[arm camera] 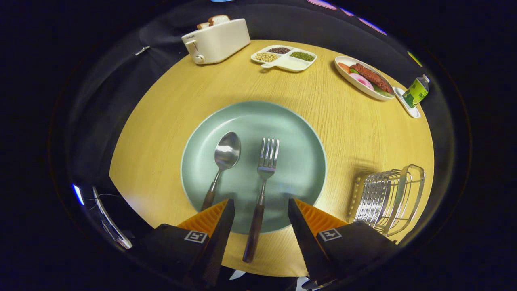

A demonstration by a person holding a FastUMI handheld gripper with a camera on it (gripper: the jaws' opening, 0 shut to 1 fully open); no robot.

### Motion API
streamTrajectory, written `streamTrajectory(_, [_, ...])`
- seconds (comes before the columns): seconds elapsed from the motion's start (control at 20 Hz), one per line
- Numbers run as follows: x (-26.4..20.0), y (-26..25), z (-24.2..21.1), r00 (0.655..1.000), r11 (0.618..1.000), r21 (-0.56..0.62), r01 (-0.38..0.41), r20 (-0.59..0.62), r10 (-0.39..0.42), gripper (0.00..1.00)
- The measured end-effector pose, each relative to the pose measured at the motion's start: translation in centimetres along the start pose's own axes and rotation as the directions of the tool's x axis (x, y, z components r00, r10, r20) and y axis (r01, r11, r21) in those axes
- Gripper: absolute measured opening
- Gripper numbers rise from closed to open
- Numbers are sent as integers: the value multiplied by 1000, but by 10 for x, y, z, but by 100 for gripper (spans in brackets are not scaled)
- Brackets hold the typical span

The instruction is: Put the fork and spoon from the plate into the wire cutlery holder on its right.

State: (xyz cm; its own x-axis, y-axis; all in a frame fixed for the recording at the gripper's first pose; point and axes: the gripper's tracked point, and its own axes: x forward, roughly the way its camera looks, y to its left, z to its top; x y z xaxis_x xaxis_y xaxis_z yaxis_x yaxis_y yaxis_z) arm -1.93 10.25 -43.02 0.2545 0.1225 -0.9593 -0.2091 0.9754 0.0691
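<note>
a fork (264, 178) and a spoon (223, 163) lie side by side on a round pale green plate (299, 133), heads pointing away, dark wooden handles toward the viewer. the spoon is on the left, the fork on the right, apart from each other. the fork's handle runs off the plate's near rim onto the round wooden table (161, 121).

the gripper (260, 210) hovers low over the near edge of the plate, aimed forward and tilted down. its fingers stand wide apart, holding nothing. the fork's handle lies between them, touching neither; the spoon's handle ends just beside the left finger's tip.

to the right of the plate stands the wire cutlery holder (387, 198).

on the far side of the table sit a cream toaster (216, 40) with bread in its slots, a divided dish of beans (284, 57), an oval plate of food (363, 76), and a green bottle (416, 92) on a small tray.
</note>
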Motion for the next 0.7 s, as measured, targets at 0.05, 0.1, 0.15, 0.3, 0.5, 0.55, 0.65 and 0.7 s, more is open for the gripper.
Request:
streamTrajectory(0.05, [3,-1,-2,1000,1000,0,4,-23,-4,84])
streamTrajectory(0.1, [6,-1,-3,999,1000,3,4,-46,-4,78])
streamTrajectory(0.15, [9,0,-5,997,1000,8,5,-71,-4,76])
streamTrajectory(0.3, [16,-6,-10,987,998,55,38,-156,-29,62])
streamTrajectory(0.5, [18,-11,-8,977,990,133,53,-211,-24,44])
streamTrajectory(0.55, [20,-18,-9,975,989,130,70,-218,-40,37])
streamTrajectory(0.65, [19,-18,-8,976,986,152,68,-216,-34,18])
streamTrajectory(0.7, [20,-20,-7,975,984,161,74,-221,-37,13])
